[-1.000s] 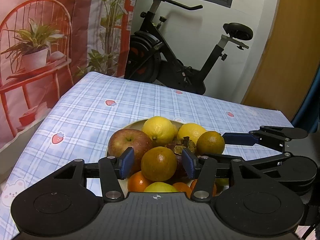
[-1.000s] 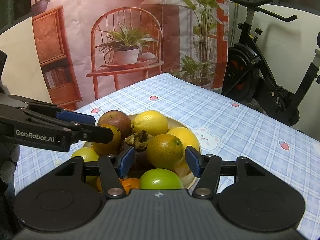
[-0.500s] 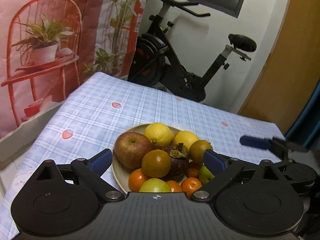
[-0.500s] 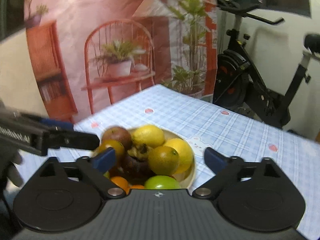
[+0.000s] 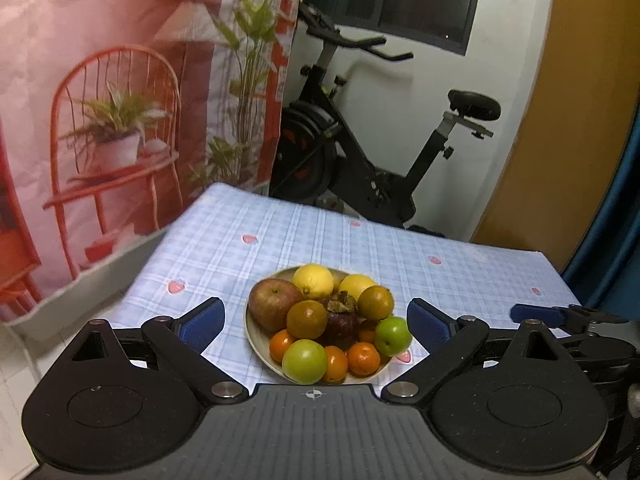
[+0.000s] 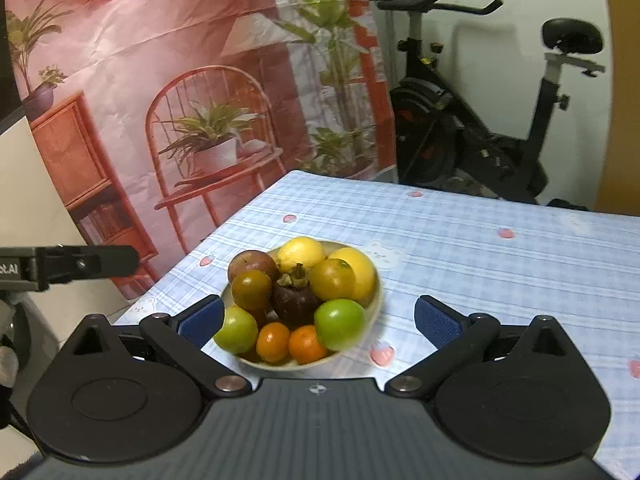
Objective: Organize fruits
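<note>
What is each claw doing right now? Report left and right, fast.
Left claw: open, holding nothing, jaws just opened wide.
Right claw: open, holding nothing, jaws just opened wide.

Both views are fisheye cameras mounted on handheld grippers, each looking forward and downward along its own two fingers, whose dark housing fills the lower part of the frame. The left wrist view looks at the bowl (image 5: 256,346) of fruit from nearby, with the bowl at centre and the exercise bike (image 5: 360,152) (upper centre) behind the table (image 5: 304,236). The right wrist view faces the same bowl (image 6: 372,300) from a little further to the right, so the printed backdrop (image 6: 192,92) fills its upper left. Both share the bowl, the checked table, the backdrop and the bike; each also catches the other gripper at a frame edge.
</note>
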A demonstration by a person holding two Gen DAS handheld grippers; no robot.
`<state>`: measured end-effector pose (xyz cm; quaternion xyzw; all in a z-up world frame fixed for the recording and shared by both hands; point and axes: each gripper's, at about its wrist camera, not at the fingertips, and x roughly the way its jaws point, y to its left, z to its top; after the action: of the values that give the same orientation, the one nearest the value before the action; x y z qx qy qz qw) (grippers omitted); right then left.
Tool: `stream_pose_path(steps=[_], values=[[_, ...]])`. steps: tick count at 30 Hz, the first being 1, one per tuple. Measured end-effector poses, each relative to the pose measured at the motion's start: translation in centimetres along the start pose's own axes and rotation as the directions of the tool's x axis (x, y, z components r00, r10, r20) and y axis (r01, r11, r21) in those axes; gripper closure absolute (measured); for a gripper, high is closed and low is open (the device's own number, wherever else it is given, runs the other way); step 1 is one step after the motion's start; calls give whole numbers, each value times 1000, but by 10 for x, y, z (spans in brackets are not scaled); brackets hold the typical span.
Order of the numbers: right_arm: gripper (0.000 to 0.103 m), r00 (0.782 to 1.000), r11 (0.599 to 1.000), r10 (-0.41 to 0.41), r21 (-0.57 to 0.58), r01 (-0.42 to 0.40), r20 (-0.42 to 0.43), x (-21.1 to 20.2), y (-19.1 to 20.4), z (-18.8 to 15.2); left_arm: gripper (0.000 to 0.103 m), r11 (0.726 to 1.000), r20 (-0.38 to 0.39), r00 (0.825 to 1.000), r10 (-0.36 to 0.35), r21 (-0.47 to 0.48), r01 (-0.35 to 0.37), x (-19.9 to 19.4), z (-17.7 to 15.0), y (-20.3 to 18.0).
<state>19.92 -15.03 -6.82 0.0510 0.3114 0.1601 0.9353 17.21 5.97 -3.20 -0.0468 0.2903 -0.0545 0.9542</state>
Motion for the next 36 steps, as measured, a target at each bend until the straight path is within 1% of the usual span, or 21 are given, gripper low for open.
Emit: stream_pose_path(steps=[9, 17, 22, 28, 36], values=[[0, 995, 998, -64, 7, 63, 75, -69, 3, 6, 4, 995, 71, 997, 40, 87, -47, -46, 8, -37], [0, 988, 994, -107, 44, 102, 116, -116, 0, 8, 4, 992, 121, 992, 28, 116, -42, -73, 7, -60], [0, 983, 991, -124, 71, 115, 132, -141, -1, 6, 4, 989, 151, 988, 20, 145, -42, -91, 3, -74], [0, 980, 991, -126, 68, 117, 154, -164, 6, 0, 4, 982, 191, 981, 18, 179, -53, -115, -4, -87], [0, 971, 991, -132, 61, 122, 198, -191, 19, -7, 4, 983, 224, 974, 24, 172, -63, -140, -11, -89]])
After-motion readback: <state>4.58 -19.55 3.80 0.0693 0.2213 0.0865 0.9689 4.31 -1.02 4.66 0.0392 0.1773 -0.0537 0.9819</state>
